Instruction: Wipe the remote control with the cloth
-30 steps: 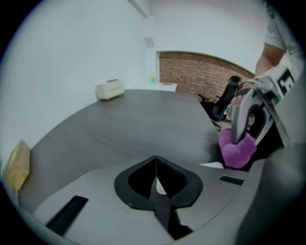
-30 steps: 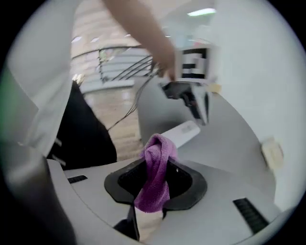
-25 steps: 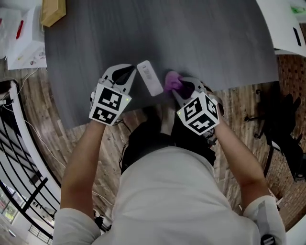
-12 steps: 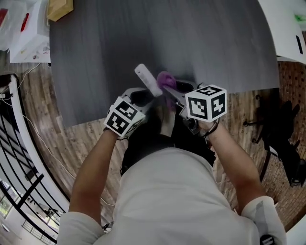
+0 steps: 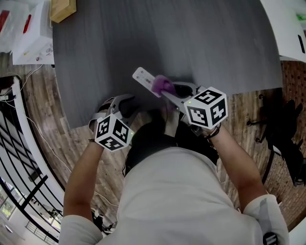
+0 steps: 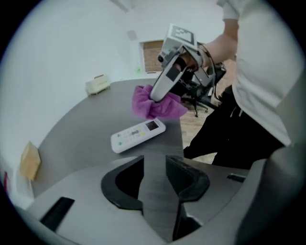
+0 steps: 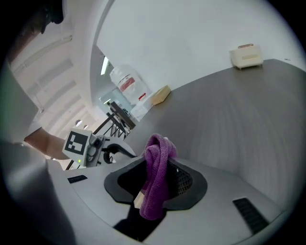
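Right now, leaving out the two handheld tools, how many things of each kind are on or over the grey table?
remote control: 1
purple cloth: 1
wooden block: 1
cream box: 1
Total: 4

Matt grey table [image 5: 191, 38]; smooth white plastic remote control [image 5: 142, 76]; purple cloth [image 5: 162, 85] (soft, looped weave).

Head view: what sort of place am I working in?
Probably an office or lab workroom: a large grey table on a wood-plank floor, a dark office chair to its right, and white papers past its far left corner.
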A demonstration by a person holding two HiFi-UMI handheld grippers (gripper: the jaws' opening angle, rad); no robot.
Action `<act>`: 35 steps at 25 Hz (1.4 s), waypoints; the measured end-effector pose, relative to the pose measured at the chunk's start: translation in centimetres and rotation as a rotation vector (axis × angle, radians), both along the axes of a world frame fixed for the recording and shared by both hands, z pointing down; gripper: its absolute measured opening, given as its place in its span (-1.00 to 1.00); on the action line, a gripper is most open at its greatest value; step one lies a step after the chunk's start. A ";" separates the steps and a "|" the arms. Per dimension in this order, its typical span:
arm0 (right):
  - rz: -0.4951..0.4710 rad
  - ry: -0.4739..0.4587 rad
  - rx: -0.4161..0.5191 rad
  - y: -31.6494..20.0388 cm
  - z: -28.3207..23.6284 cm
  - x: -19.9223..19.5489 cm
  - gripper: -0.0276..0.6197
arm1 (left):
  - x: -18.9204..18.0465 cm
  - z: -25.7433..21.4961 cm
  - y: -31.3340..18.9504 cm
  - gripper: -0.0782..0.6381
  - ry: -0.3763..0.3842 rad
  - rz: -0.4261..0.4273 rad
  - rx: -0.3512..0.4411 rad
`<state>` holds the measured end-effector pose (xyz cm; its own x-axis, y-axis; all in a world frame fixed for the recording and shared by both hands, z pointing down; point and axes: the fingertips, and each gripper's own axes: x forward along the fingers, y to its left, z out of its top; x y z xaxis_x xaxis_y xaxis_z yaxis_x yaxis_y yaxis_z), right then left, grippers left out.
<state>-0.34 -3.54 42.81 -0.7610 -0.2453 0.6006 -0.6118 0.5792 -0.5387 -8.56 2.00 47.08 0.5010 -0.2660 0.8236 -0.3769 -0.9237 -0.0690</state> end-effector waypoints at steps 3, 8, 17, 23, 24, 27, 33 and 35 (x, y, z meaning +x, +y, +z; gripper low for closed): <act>0.099 0.002 0.008 -0.8 -0.6 3.3 -0.57 | -0.4 -1.6 -3.5 -0.25 -0.084 0.206 0.120; 0.273 0.023 0.022 -1.3 -1.9 9.9 -0.57 | 2.7 0.2 -6.1 0.08 -0.303 0.766 0.155; 0.446 0.069 0.020 0.8 -1.9 17.0 -0.57 | 1.4 3.0 -8.3 0.02 -0.361 0.325 -0.112; 0.366 0.057 -0.064 2.1 -0.2 13.5 -0.57 | 1.3 3.1 -6.6 0.01 -0.182 -0.283 -0.280; 0.303 0.069 -0.074 2.5 0.3 11.8 -0.57 | 1.9 3.1 -6.1 0.01 -0.155 -0.310 -0.293; 0.166 0.128 -0.086 2.6 2.4 7.0 -0.57 | 3.7 2.8 -4.4 0.01 -0.077 -0.324 -0.360; 0.109 0.197 -0.063 -1.2 4.3 2.7 -0.57 | 5.8 2.2 -1.3 0.01 0.041 -0.291 -0.412; 0.066 0.234 -0.026 -2.4 4.3 2.0 -0.57 | 6.4 2.1 -0.9 0.01 0.077 -0.297 -0.423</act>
